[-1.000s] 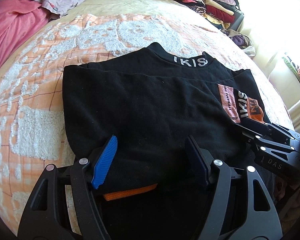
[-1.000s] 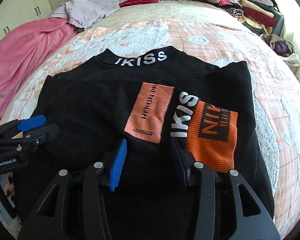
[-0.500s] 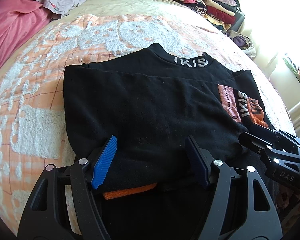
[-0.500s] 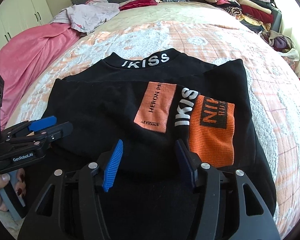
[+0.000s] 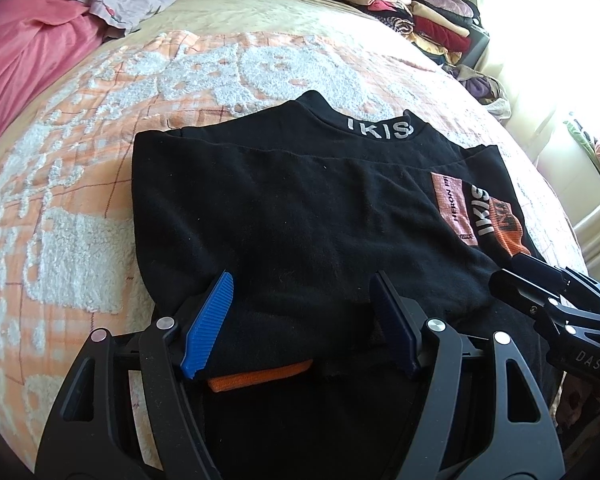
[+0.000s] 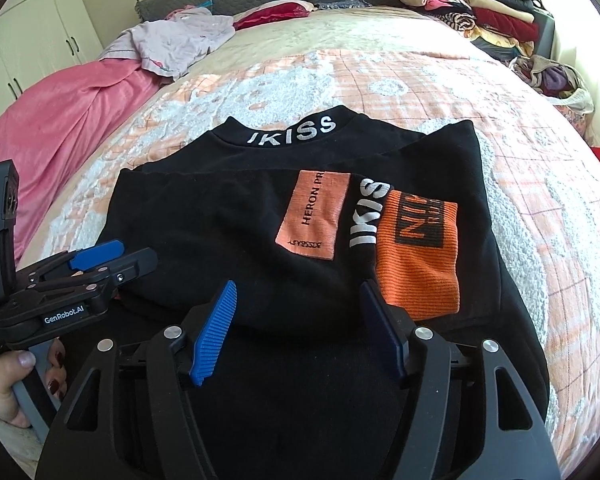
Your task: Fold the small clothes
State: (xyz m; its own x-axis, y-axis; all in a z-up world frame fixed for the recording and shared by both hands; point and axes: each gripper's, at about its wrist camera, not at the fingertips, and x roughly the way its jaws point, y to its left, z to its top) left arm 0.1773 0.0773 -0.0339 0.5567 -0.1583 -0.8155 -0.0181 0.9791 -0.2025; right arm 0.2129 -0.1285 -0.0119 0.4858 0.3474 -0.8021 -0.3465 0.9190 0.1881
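A black top [image 5: 300, 216] with a white-lettered collar lies flat on the bed, sleeves folded across its body; it also shows in the right wrist view [image 6: 228, 224]. An orange cuff [image 6: 418, 252] and a salmon patch [image 6: 312, 216] lie on its right part. My left gripper [image 5: 300, 320] is open over the near left hem, where an orange cuff [image 5: 260, 378] sticks out. My right gripper [image 6: 298, 330] is open over the near hem, just short of the orange cuff. Each gripper shows in the other's view: the right one [image 5: 512, 280], the left one [image 6: 116, 260].
The bed has an orange and white fleece blanket [image 6: 380, 80]. A pink cover [image 6: 60, 120] and a lilac garment [image 6: 172, 40] lie at the far left. A stack of folded clothes [image 6: 472, 4] stands at the far right. A hand [image 6: 20, 380] holds the left gripper's handle.
My right gripper has drawn back toward the near hem and away from the patches. My left gripper has barely moved. Both stay open.
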